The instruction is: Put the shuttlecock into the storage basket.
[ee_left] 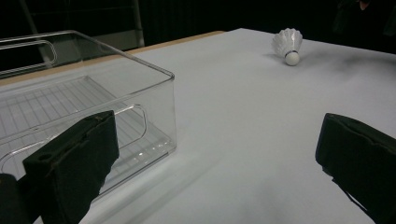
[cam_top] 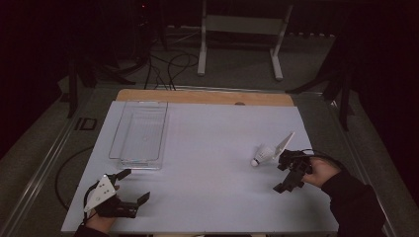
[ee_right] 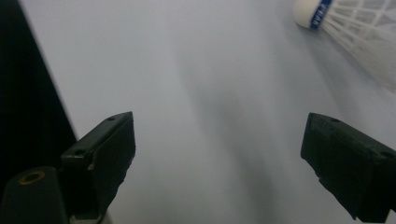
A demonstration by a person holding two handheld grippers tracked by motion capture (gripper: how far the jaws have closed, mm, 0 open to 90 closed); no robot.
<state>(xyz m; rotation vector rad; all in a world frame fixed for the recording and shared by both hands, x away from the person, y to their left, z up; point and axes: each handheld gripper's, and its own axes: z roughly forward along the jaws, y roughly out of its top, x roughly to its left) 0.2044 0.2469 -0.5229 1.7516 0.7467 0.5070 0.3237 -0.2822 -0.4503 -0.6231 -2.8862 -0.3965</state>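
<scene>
Quickly counted: one shuttlecock, one clear plastic bin, two grippers, one white table. Shuttlecock lies on its side on the table's right half, just beside the right gripper but not touching it. Long axis runs diagonally in the high view: cork end points toward the person and left, feather skirt toward the far right. In the right gripper view the cork with its blue band sits at the top right corner, outside the jaws. Right gripper: jaws spread wide, nothing between them. Left gripper at the near left corner, jaws also wide apart, holding nothing, just in front of the bin's near end. Bin has nothing in it, long side running away from the person.
</scene>
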